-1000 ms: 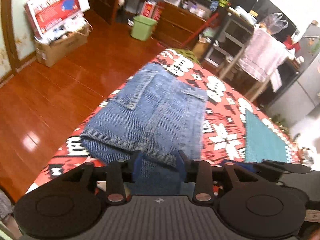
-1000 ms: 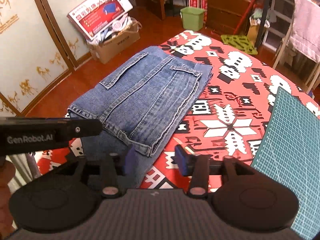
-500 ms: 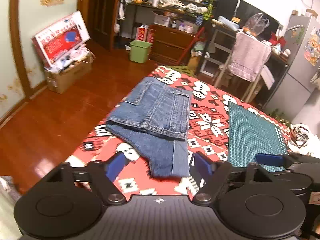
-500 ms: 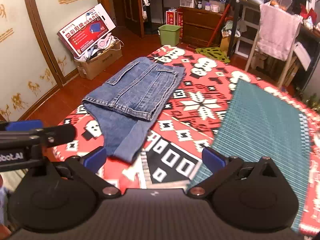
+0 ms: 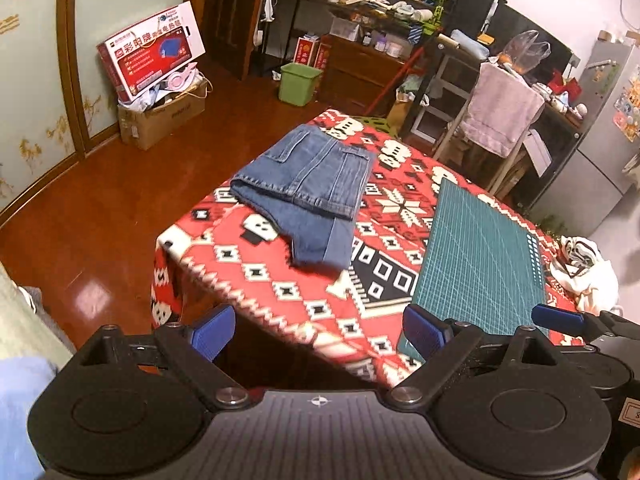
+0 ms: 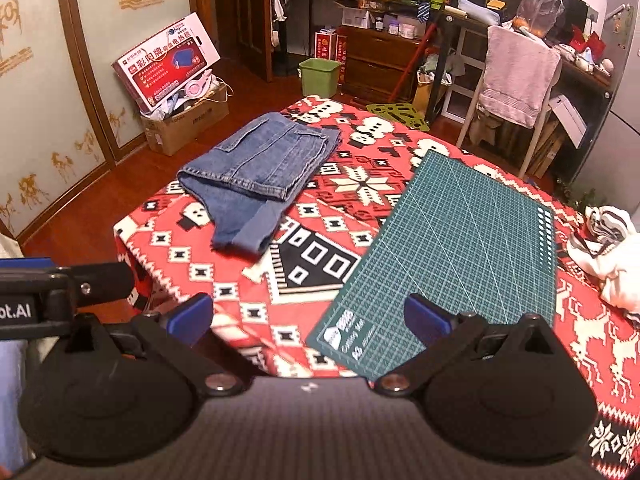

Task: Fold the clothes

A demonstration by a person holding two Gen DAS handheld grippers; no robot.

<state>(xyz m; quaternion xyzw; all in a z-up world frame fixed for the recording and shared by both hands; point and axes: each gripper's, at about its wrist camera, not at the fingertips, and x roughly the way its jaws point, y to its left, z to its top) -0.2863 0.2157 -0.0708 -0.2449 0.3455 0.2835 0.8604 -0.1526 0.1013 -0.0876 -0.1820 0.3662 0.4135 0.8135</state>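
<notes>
Both of my grippers, the left gripper [image 5: 318, 330] and the right gripper [image 6: 308, 314], hang released and hold nothing, off the near edge of the red patterned tablecloth [image 6: 304, 264]. On that cloth, left of the green cutting mat [image 6: 460, 240], lie the denim shorts [image 6: 256, 168], folded over with one leg end sticking out toward me. I judge this fold done; next I'd reach for the white garment [image 6: 612, 256] right of the mat.
</notes>
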